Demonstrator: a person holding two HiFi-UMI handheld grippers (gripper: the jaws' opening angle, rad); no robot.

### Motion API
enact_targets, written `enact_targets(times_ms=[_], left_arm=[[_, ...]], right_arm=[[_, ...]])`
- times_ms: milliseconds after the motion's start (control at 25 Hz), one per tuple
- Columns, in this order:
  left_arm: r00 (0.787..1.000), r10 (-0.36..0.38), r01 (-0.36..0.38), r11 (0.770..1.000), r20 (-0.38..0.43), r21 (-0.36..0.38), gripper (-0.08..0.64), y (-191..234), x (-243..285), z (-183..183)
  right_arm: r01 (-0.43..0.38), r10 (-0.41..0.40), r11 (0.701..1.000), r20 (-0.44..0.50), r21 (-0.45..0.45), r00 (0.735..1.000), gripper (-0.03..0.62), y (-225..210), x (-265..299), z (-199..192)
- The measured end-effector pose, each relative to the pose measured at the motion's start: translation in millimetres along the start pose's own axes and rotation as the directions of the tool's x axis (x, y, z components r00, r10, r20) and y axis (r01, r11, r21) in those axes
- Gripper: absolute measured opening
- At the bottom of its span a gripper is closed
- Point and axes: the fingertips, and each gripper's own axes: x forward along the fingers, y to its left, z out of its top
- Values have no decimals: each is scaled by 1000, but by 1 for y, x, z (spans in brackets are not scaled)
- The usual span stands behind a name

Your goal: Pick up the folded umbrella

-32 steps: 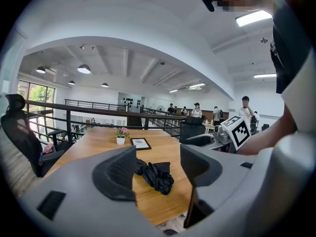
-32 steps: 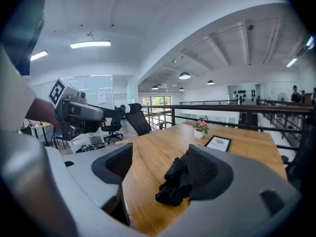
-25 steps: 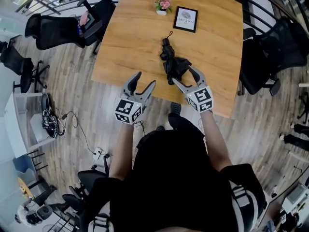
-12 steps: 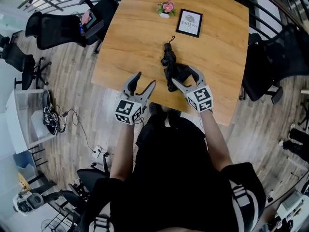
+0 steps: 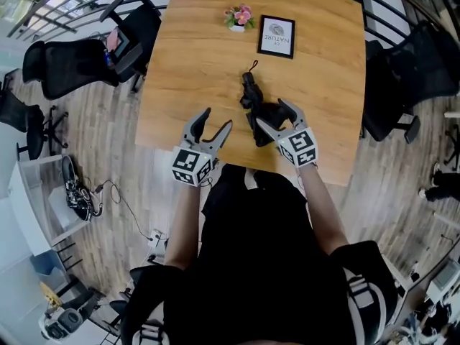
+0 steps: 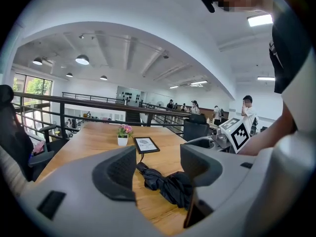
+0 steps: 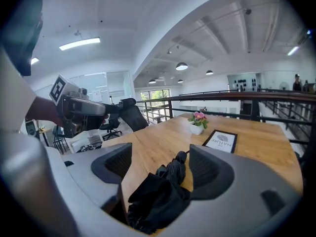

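The folded black umbrella [image 5: 253, 100] lies on the wooden table [image 5: 194, 63], its strap end pointing to the far side. My right gripper [image 5: 272, 115] is open, and its two jaws stand on either side of the umbrella's bunched near end. The right gripper view shows the umbrella [image 7: 160, 194] lying between the spread fingers of the right gripper [image 7: 160, 164]. My left gripper [image 5: 218, 118] is open and empty at the table's near edge, left of the umbrella. In the left gripper view the umbrella [image 6: 165, 181] lies ahead of the left gripper [image 6: 158, 169], with the right gripper's marker cube [image 6: 237, 132] beyond.
A framed picture [image 5: 276, 36] and a small pot of pink flowers [image 5: 238, 16] stand on the table's far side. Black office chairs sit to the left [image 5: 68, 67] and right [image 5: 406, 77]. A railing runs behind the table.
My right gripper has moved slightly forward, so its jaws straddle more of the umbrella's near end. The left gripper has hardly moved. The head camera shifted a little.
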Motion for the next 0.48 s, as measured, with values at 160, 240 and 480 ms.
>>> enact_targets(times_ms=[160, 240, 480], left_arm=[[999, -52, 52, 999, -18, 2, 284, 26, 11, 0], [996, -78, 79, 997, -30, 4, 284, 36, 16, 0], [985, -160, 161, 987, -72, 11, 284, 60, 33, -4]], right_arm=[[41, -41, 999, -11, 21, 999, 368, -1, 22, 2], [63, -62, 997, -22, 33, 998, 368, 0, 31, -1], [130, -126, 989, -65, 70, 990, 374, 0, 50, -15]])
